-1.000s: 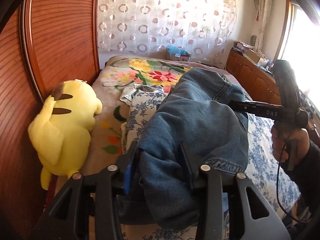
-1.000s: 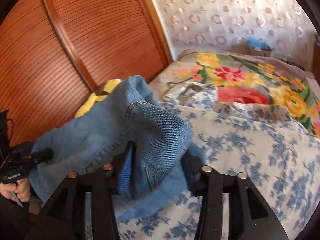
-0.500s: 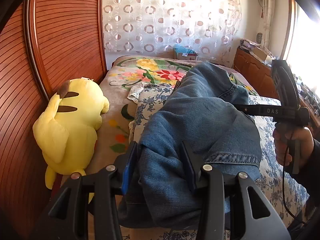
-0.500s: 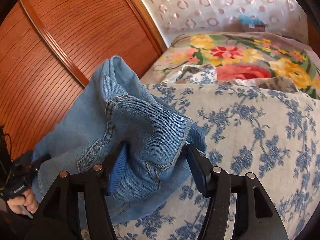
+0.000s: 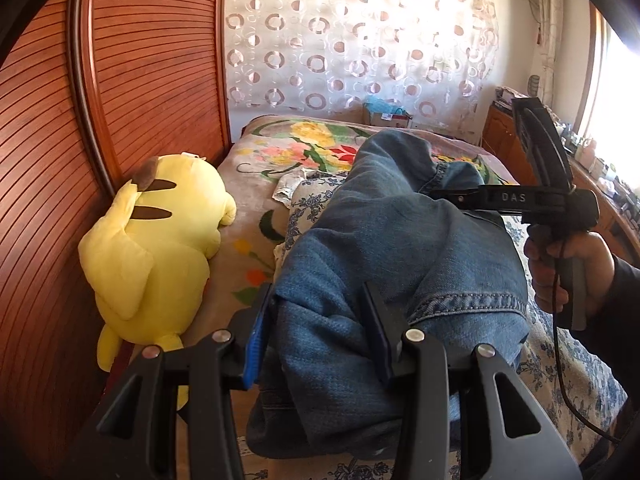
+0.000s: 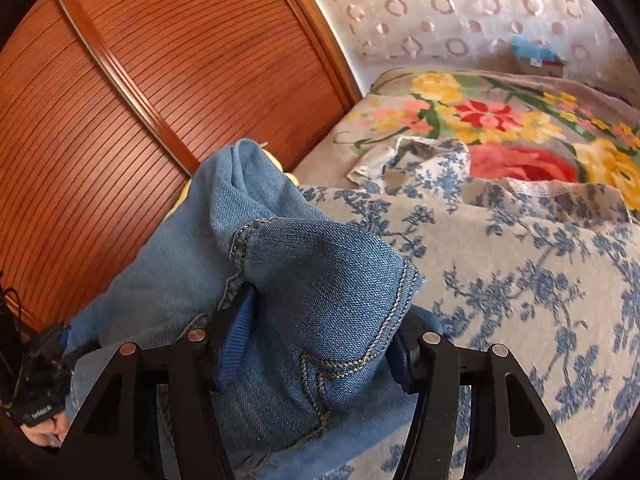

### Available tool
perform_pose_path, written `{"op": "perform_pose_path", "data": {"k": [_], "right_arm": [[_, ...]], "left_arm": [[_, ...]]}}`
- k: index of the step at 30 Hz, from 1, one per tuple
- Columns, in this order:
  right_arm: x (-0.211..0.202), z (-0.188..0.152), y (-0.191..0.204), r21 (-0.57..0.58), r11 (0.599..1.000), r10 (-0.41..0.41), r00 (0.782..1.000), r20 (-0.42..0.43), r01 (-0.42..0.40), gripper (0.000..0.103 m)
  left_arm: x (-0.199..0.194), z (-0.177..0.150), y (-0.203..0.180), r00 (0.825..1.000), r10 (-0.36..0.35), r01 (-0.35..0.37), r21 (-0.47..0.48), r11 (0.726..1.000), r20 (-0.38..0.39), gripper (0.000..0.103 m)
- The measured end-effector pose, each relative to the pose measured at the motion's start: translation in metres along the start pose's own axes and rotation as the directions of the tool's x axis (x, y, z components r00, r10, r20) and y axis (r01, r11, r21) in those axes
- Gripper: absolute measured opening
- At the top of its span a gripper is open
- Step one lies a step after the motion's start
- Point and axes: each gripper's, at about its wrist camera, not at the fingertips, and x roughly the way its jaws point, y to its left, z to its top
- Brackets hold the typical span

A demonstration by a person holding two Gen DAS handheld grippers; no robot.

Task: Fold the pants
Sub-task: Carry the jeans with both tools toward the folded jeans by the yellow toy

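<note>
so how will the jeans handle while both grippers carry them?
Likely floppy: the jeans sag and bunch between the left gripper and right gripper. Probably heavyish, since the thick denim hangs in deep folds. Slipping seems unlikely; both sets of pads pinch bulky cloth.

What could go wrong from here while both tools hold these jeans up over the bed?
1. The left tool and right tool each pinch a thick bunch of the blue denim jeans; a layer might slip out, skewing the fold.
2. The yellow plush toy lies close beside the jeans on the left, so a swinging leg could snag or drape over it.
3. The blue floral bedspread looks rumpled, so the jeans may land creased.
</note>
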Motion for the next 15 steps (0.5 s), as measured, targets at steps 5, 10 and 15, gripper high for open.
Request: {"op": "perform_pose_path", "data": {"k": [5,10,15], "right_arm": [[0.011,0.010,0.010,-0.035,0.999,0.011,1.000,0.001,-0.011,0.059],[0.006,0.006,0.009,-0.071,0.997,0.012,1.000,0.022,-0.011,0.059],[0.001,0.008,0.007,-0.046,0.999,0.017,1.000,0.014,-0.016,0.060]], "left_arm": [[0.001,-0.003,0.005,1.000,0.006,-0.006,-0.016,1.000,0.001,0.043],[0.000,-0.003,0.002,1.000,0.003,-0.003,-0.007,1.000,0.003,0.043],[-0.002,-0.003,0.006,1.000,-0.009,0.010,-0.027,1.000,0.015,0.043]]}}
